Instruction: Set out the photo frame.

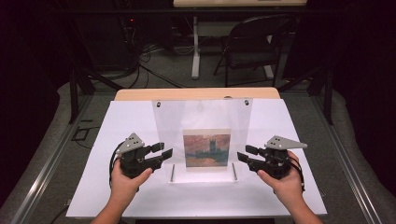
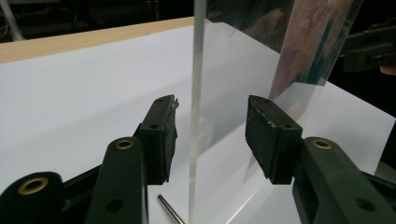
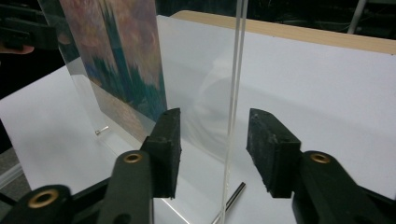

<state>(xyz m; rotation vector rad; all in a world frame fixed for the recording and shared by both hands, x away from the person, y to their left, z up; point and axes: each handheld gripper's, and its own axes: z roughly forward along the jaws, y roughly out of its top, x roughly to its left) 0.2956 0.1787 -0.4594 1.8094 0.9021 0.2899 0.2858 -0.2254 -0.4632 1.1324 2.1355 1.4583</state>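
The clear acrylic frame [image 1: 201, 140] looks stiff, slippery and easy to scratch; jaws of left gripper [image 1: 164, 150] and right gripper [image 1: 244, 153] stand apart astride its side edges, not pressing.

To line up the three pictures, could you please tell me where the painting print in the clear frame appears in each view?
High view: painting print at centre, between both grippers.
Left gripper view: top right, seen through the clear panel.
Right gripper view: top left.
Shared landmark: the clear panel's upright edge.
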